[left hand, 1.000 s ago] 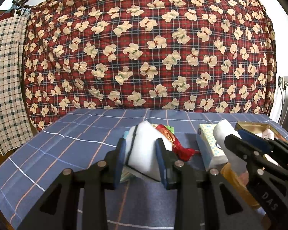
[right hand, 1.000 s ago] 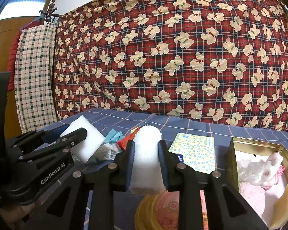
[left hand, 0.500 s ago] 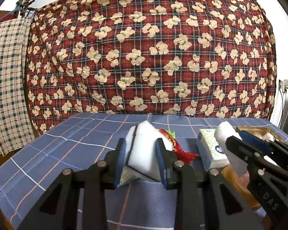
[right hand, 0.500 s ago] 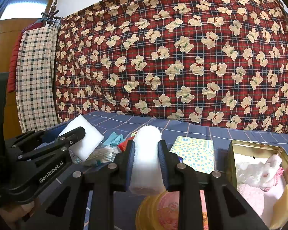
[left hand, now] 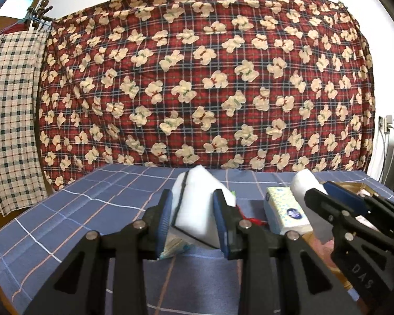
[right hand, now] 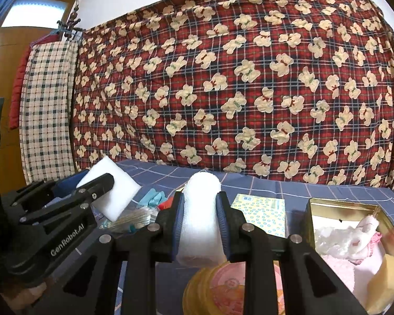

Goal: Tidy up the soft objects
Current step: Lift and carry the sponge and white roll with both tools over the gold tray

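Observation:
My left gripper [left hand: 193, 219] is shut on a white sponge block [left hand: 197, 204] and holds it above the blue checked tablecloth [left hand: 92, 210]. The sponge also shows in the right wrist view [right hand: 113, 191]. My right gripper [right hand: 201, 223] is shut on a white gauze roll [right hand: 201, 218], held above a round yellow tin lid [right hand: 223, 286]. The roll also shows in the left wrist view [left hand: 303, 186]. A gold tin box [right hand: 308, 223] at the right holds pink and white soft items [right hand: 352, 241].
A tissue pack with a dotted pattern [right hand: 261, 214] lies between the grippers and the box. A heap of small packets, teal and red [right hand: 149, 204], lies under the left gripper. A bear-print quilt [left hand: 210, 92] hangs behind the table.
Both grippers have risen and tilted up a little with their loads still held; the table shows lower in both views.

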Available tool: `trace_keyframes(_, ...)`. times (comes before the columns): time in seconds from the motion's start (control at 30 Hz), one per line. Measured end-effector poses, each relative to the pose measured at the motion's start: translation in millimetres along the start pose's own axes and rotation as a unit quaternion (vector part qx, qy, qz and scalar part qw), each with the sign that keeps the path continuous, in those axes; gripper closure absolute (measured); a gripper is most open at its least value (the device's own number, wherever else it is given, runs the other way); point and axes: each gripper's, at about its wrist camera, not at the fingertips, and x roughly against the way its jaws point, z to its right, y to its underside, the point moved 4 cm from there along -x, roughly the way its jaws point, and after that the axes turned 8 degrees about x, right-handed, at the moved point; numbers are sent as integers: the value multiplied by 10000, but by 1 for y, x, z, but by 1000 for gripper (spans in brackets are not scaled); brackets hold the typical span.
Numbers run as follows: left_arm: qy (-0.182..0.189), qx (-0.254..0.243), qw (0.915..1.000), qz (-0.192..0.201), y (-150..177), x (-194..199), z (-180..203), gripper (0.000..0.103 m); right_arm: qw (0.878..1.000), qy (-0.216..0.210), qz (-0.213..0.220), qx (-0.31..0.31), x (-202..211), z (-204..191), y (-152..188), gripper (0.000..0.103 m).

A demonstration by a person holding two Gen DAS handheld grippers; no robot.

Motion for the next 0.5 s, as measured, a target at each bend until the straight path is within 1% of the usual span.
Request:
trace_keyframes(0.23, 166, -11, 9999, 23, 2, 1, 14, 73, 9998, 152, 92, -97, 9, 12, 2, 75)
trace_keyframes(0.43, 272, -49, 9996, 35, 5, 4, 24, 73, 9996, 180, 141, -157, 14, 20, 4, 75)
trace_keyframes(0.5, 360, -59, 9993, 15, 6, 5, 29, 73, 9995, 198, 150, -174, 18, 23, 6, 75)
